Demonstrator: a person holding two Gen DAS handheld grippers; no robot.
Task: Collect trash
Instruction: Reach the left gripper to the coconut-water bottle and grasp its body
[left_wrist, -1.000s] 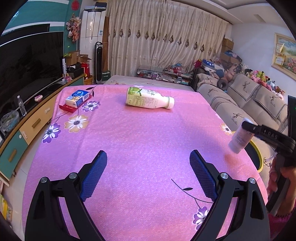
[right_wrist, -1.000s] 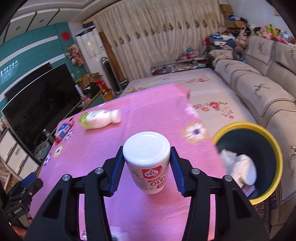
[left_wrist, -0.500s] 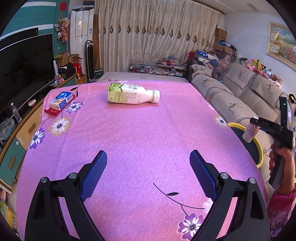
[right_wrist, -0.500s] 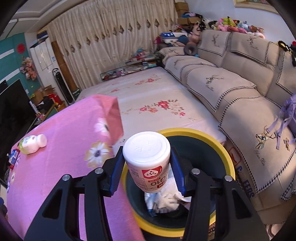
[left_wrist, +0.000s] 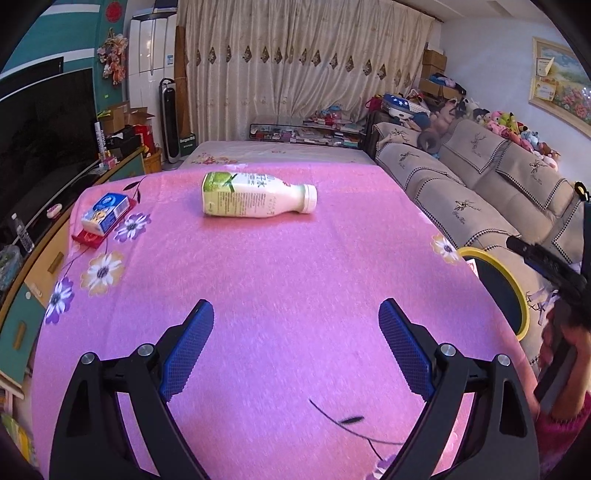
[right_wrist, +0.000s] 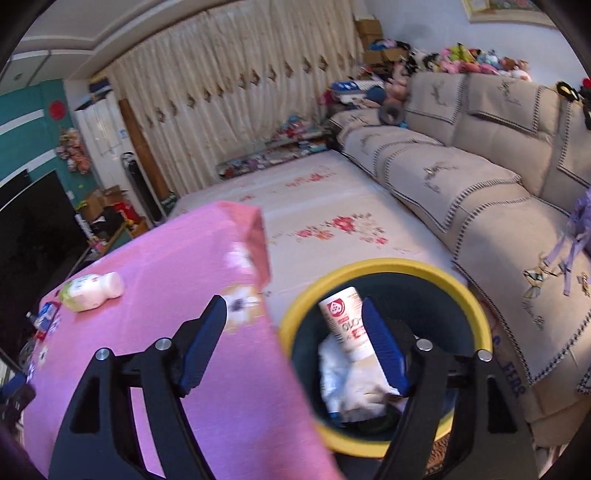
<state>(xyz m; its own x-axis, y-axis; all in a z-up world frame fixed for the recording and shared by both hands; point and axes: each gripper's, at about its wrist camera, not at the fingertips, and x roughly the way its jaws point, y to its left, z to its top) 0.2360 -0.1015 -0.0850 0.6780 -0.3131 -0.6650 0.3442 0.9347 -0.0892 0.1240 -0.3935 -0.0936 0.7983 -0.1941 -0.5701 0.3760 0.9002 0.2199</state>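
Observation:
A white bottle with a green label (left_wrist: 255, 199) lies on its side at the far middle of the pink tablecloth (left_wrist: 277, 280); it also shows in the right wrist view (right_wrist: 90, 291). My left gripper (left_wrist: 295, 343) is open and empty above the near part of the table. My right gripper (right_wrist: 295, 336) is open over the table's right edge and the yellow-rimmed bin (right_wrist: 376, 267). A small white bottle with red print (right_wrist: 345, 325) sits free inside the bin, on white crumpled paper (right_wrist: 345, 384). The bin also shows in the left wrist view (left_wrist: 515, 295).
A blue and white carton (left_wrist: 105, 212) lies on a red packet at the table's far left. A beige sofa (right_wrist: 480, 192) stands right of the bin. A low bed with a floral sheet (right_wrist: 325, 218) lies beyond the table. A TV cabinet (left_wrist: 33, 258) runs along the left.
My right gripper moved from over the table to the bin, opened and let go of the small white bottle, which now sits in the bin. My left gripper stayed open.

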